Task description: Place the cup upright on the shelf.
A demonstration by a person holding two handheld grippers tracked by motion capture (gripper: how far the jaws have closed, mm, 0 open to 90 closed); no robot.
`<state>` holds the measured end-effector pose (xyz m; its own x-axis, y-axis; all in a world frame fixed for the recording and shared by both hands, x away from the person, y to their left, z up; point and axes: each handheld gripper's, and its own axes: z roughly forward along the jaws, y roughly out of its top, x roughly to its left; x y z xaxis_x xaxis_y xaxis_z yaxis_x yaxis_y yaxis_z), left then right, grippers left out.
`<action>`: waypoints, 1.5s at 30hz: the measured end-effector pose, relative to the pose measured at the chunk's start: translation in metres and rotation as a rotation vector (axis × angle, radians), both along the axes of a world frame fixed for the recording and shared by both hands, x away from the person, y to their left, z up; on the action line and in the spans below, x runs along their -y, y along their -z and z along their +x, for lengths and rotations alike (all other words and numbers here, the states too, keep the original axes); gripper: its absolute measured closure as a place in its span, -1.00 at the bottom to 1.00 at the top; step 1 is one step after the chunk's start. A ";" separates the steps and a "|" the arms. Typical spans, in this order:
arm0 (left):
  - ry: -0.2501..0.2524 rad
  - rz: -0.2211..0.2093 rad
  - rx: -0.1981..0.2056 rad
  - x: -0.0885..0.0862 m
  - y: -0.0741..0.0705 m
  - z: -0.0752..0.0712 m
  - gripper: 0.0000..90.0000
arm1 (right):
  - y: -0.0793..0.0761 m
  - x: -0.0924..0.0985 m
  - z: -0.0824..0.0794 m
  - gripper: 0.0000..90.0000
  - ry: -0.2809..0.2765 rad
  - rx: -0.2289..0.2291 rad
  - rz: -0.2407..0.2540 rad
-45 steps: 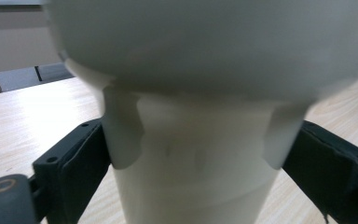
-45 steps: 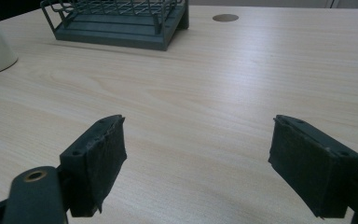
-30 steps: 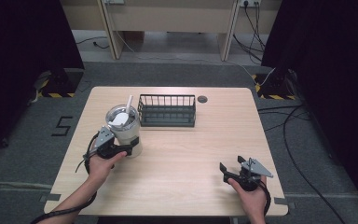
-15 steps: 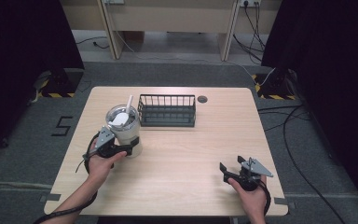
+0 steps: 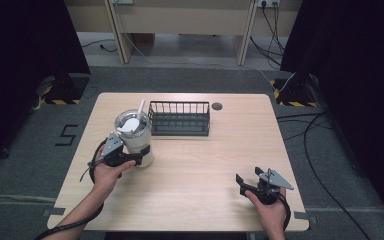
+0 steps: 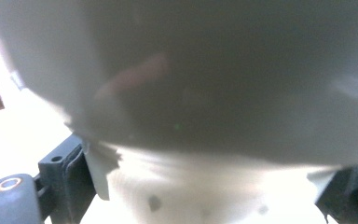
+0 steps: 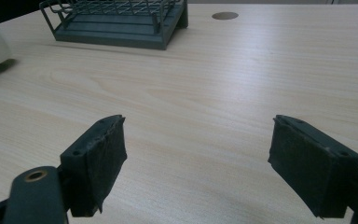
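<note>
A cream tumbler (image 5: 136, 140) with a clear lid and a white straw (image 5: 140, 108) stands upright at the table's left, just left of a black wire rack (image 5: 180, 118). My left gripper (image 5: 141, 153) is shut on its lower body, with one black jaw across the front. In the left gripper view the tumbler's wall (image 6: 205, 84) looms blurred and close, and a pad presses it on each side. My right gripper (image 5: 248, 178) rests near the front right edge, open, with only bare wood between its pads (image 7: 100, 158).
The wooden table (image 5: 240, 145) has a round cable hole (image 5: 217, 106) behind the rack's right end. In the right gripper view the rack (image 7: 116, 21) lies far off at upper left. Dark floor and cables surround the table.
</note>
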<state>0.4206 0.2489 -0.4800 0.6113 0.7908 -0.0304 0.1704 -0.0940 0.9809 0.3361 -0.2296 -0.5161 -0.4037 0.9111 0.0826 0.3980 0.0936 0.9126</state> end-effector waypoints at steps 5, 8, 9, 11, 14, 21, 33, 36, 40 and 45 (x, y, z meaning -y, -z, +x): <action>0.007 -0.002 0.004 0.003 -0.007 0.002 -0.79 | 0.000 0.000 -0.001 -0.58 0.004 -0.001 -0.001; 0.006 -0.003 0.006 0.004 -0.011 0.003 -0.79 | 0.000 0.000 -0.001 -0.58 0.005 0.001 0.002; 0.007 -0.004 0.007 0.004 -0.013 0.004 -0.79 | 0.000 0.000 0.000 -0.58 0.005 0.001 0.002; 0.005 -0.011 0.010 0.005 -0.016 0.006 -0.79 | 0.000 0.000 0.000 -0.58 0.005 0.000 0.001; 0.000 -0.011 0.014 0.006 -0.020 0.009 -0.79 | 0.000 0.000 -0.001 -0.58 0.007 -0.002 0.006; 0.009 0.003 0.019 0.011 -0.026 0.012 -0.79 | 0.000 0.000 0.000 -0.58 0.007 -0.001 0.006; 0.007 -0.004 0.039 0.016 -0.046 0.024 -0.79 | 0.000 0.001 -0.001 -0.58 0.007 0.000 0.012; 0.005 -0.009 0.043 0.017 -0.051 0.028 -0.79 | 0.000 0.000 -0.001 -0.58 0.007 -0.002 0.010; 0.001 -0.011 0.045 0.018 -0.054 0.031 -0.79 | 0.000 0.001 -0.001 -0.58 0.007 0.000 0.011; 0.000 -0.011 0.048 0.019 -0.060 0.036 -0.79 | 0.000 0.000 0.000 -0.58 0.006 -0.001 0.009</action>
